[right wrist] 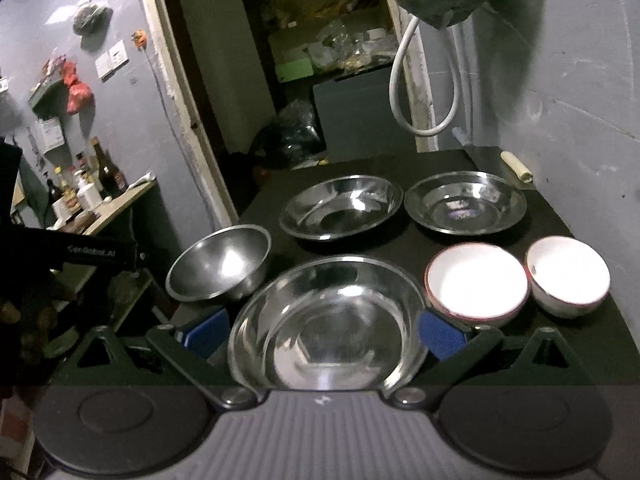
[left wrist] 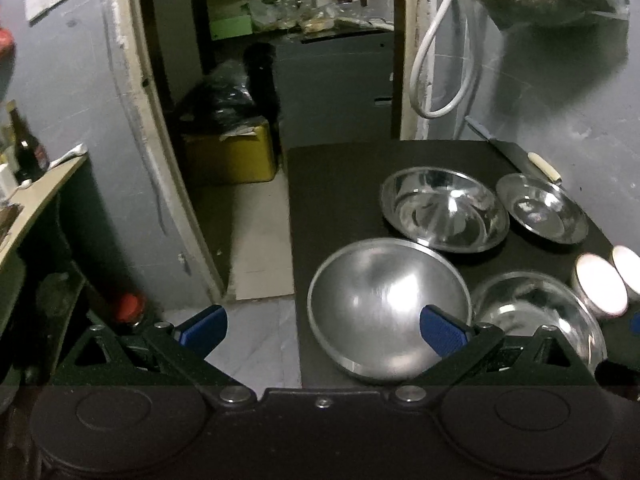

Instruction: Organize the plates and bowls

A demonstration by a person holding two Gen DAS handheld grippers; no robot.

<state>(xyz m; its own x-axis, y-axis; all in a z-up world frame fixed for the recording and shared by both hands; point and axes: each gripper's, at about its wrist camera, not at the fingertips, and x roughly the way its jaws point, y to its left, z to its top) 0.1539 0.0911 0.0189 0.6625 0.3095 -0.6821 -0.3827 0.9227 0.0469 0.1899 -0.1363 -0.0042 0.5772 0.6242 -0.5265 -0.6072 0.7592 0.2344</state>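
Left wrist view first: we find the left gripper (left wrist: pixel 322 330) spread wide and holding nothing, its right finger (left wrist: pixel 442 336) sitting over the rim of the tilted steel bowl (left wrist: pixel 384 304), its left finger (left wrist: pixel 204 326) out past the table's left edge, over the floor. We cannot tell whether that pad touches the rim. The bowl lies straight ahead and slightly right of the fingers, at the near left corner of the black table (left wrist: pixel 328 200). Beyond it sit 2 steel plates, a larger one (left wrist: pixel 444 210) and a smaller one (left wrist: pixel 542 208); a shallow steel bowl (left wrist: pixel 532 308) sits just beside on the right, then 2 white bowls (left wrist: pixel 600 290).

Right wrist view: the right gripper (right wrist: pixel 322 334) is also wide open and empty, with the shallow steel bowl (right wrist: pixel 326 320) lying between its fingers, directly ahead. The tilted bowl (right wrist: pixel 220 262) lies to its left, the nearer white bowl (right wrist: pixel 476 284) close by the right finger (right wrist: pixel 440 334).

We judge the left hand nearer the tilted bowl; the neighbouring rims leave little clearance.
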